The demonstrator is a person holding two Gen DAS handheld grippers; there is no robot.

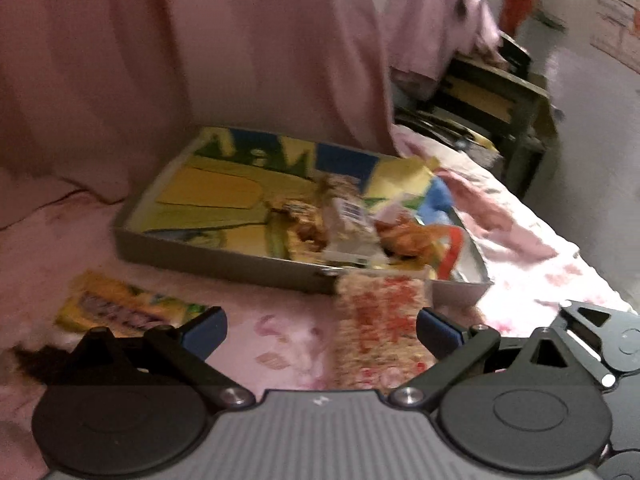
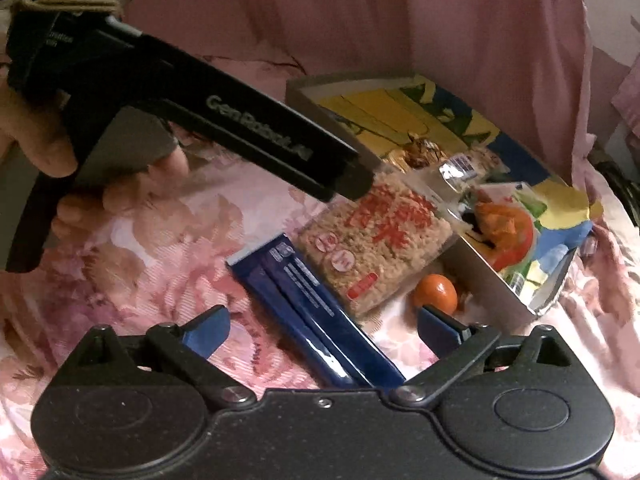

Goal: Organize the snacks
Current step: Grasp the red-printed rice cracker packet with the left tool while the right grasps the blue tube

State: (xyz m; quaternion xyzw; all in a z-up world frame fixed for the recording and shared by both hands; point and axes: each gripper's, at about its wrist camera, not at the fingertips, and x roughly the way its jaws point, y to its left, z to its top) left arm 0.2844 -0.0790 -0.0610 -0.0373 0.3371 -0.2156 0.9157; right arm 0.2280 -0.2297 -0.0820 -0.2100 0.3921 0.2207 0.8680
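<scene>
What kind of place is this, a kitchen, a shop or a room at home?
Most likely a bedroom at home. The snacks and the cardboard tray lie on a soft pink flowered bedspread, pink cloth hangs behind them, and a small wooden table stands at the side.

You have the tray [image 2: 492, 280] on the bedcover [image 2: 132, 248] with packets [image 2: 468, 168] in it. The rice bar [image 2: 376, 240] leans on its near wall, the sachet [image 2: 316, 316] lies left of the bar, the orange [image 2: 435, 295] right, beside the tray.
</scene>
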